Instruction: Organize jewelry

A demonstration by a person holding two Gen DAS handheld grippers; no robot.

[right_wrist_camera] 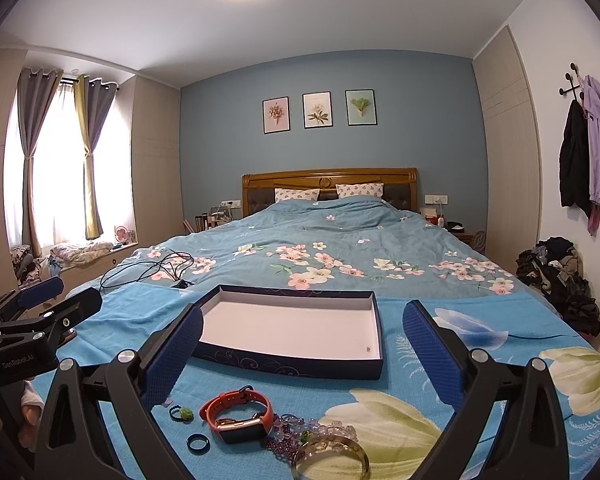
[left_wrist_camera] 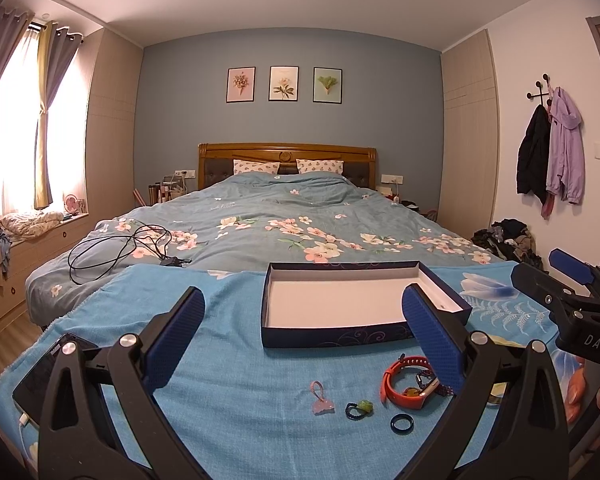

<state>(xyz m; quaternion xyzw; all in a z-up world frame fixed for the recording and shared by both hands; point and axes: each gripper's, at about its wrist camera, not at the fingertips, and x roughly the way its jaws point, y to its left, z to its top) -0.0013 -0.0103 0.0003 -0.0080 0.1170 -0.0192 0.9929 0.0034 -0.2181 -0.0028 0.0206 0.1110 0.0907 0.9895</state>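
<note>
An open dark-blue box with a white inside lies empty on a blue floral cloth; it also shows in the right wrist view. In front of it lie an orange-strapped watch, a dark blue ring, a green-bead ring, a pink charm, bead bracelets and a clear bangle. My left gripper and right gripper are both open and empty above the jewelry.
The cloth covers the foot of a bed with a floral duvet. A black cable lies on the duvet at the left. A phone lies at the cloth's left edge. Clothes are piled on the floor at the right.
</note>
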